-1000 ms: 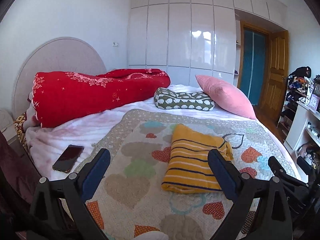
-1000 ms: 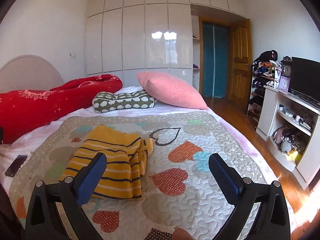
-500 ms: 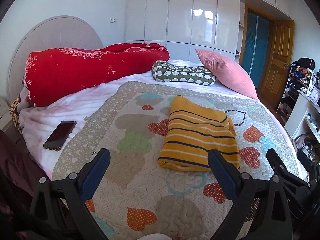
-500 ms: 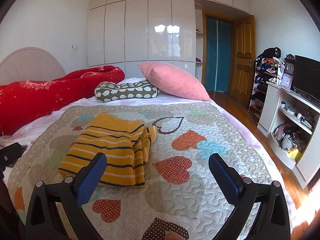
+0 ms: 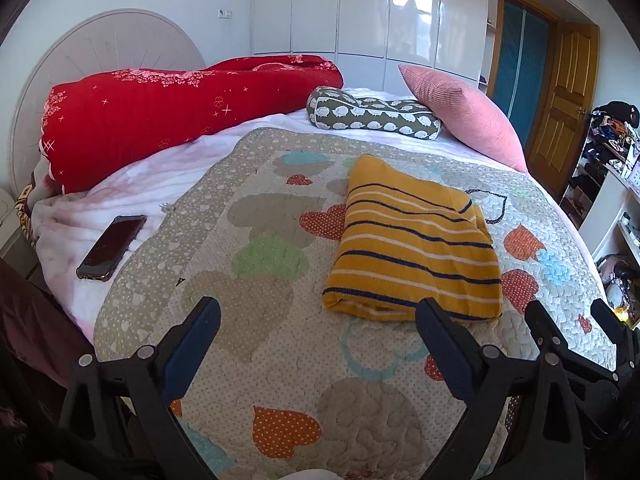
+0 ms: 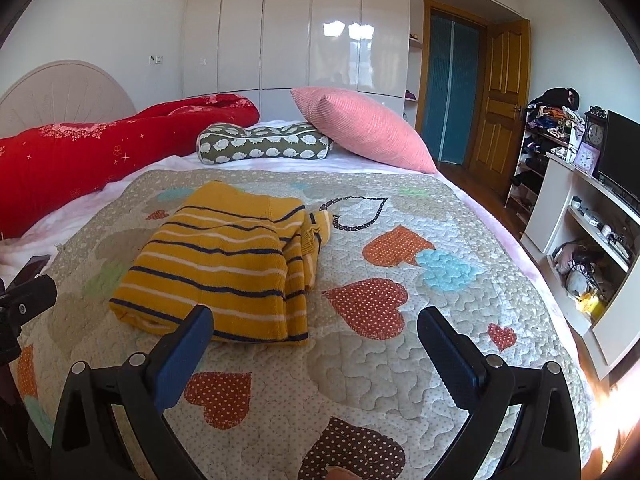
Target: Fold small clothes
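Both grippers, left (image 5: 316, 322) & right (image 6: 314, 330), hovering w/ jaws released near the folded sweater (image 5: 412, 248); snagging its near edge risks unfolding it.

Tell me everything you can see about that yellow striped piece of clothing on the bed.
The yellow striped garment looks like a knit in mustard yellow with thin navy and white stripes. It is folded into a thick, roughly rectangular bundle, layered edges showing along its right side, with a small bit of fabric poking out near the far right corner. It lies flat on the heart-patterned quilt, left of the bed's middle. Neither open gripper touches it.
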A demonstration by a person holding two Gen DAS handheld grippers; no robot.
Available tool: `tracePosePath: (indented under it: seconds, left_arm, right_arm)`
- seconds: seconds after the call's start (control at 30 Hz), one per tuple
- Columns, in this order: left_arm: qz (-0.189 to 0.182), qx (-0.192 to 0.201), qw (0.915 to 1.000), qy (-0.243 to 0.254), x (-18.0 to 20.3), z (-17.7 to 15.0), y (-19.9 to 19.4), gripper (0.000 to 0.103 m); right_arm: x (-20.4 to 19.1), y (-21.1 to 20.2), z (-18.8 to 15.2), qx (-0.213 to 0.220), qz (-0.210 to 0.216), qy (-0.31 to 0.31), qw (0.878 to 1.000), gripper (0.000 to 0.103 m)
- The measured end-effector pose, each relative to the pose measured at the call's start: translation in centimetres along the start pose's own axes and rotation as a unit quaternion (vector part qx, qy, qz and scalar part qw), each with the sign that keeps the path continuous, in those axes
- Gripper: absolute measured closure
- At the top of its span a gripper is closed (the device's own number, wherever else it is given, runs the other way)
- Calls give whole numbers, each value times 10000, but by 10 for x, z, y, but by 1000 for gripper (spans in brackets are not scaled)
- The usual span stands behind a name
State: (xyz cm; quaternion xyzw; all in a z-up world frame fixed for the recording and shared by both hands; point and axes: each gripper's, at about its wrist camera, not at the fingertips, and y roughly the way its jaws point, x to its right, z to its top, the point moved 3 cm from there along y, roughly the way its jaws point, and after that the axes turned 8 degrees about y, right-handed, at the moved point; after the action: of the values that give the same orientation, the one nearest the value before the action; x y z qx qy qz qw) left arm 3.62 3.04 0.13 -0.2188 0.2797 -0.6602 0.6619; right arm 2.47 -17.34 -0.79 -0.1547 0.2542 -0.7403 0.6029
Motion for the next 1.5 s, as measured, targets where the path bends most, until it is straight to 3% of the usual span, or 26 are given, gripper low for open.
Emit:
tracePosePath:
  seconds: [0.63, 1.5]
  left_arm:
    - [-166, -434, 9989, -48, 6, -8, 25, 6]
    - [-153, -522, 9985, -12, 10, -13, 28, 6]
  right_arm:
    - [4, 20, -7, -306, -33, 110, 9995, 0]
    - [3, 26, -14, -491, 39, 174, 9986, 0]
